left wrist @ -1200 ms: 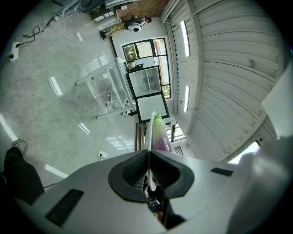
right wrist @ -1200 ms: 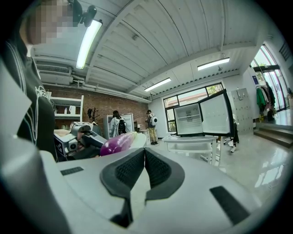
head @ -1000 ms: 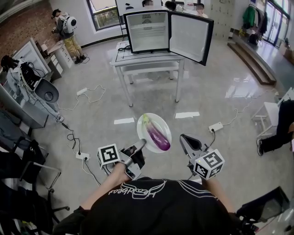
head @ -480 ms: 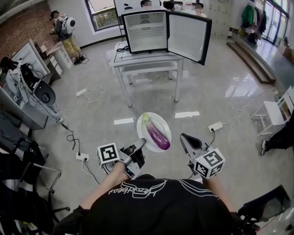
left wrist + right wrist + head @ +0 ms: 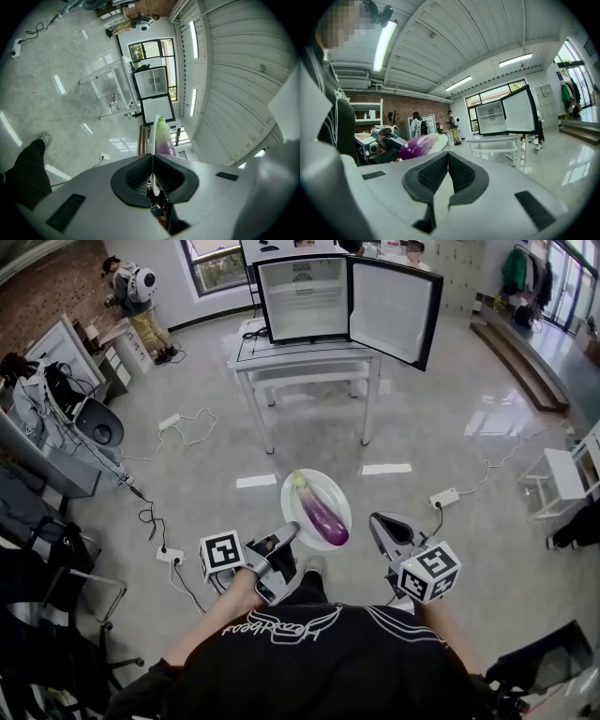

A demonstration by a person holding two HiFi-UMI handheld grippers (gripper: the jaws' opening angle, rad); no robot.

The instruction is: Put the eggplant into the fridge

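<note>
A purple eggplant (image 5: 323,517) with a green stem lies on a white plate (image 5: 292,493) held in the air in front of me. My left gripper (image 5: 289,531) is shut on the plate's near rim. In the left gripper view the plate (image 5: 152,136) stands edge-on between the pads, with the eggplant (image 5: 162,140) beyond it. My right gripper (image 5: 378,521) hangs to the right of the plate, shut and holding nothing. In the right gripper view, the right gripper (image 5: 447,159) has the eggplant (image 5: 417,145) to its left. The small fridge (image 5: 302,298) stands open far ahead.
The fridge sits on a white table (image 5: 309,357), its door (image 5: 389,310) swung out to the right. Cables and a power strip (image 5: 442,497) lie on the glossy floor. Desks and chairs line the left side. A person (image 5: 141,301) stands at the back left.
Both grippers and the plate keep their places. The fridge and table sit slightly lower in the head view, my shoe now shows below the plate, and the person at the right edge has nearly left the view.
</note>
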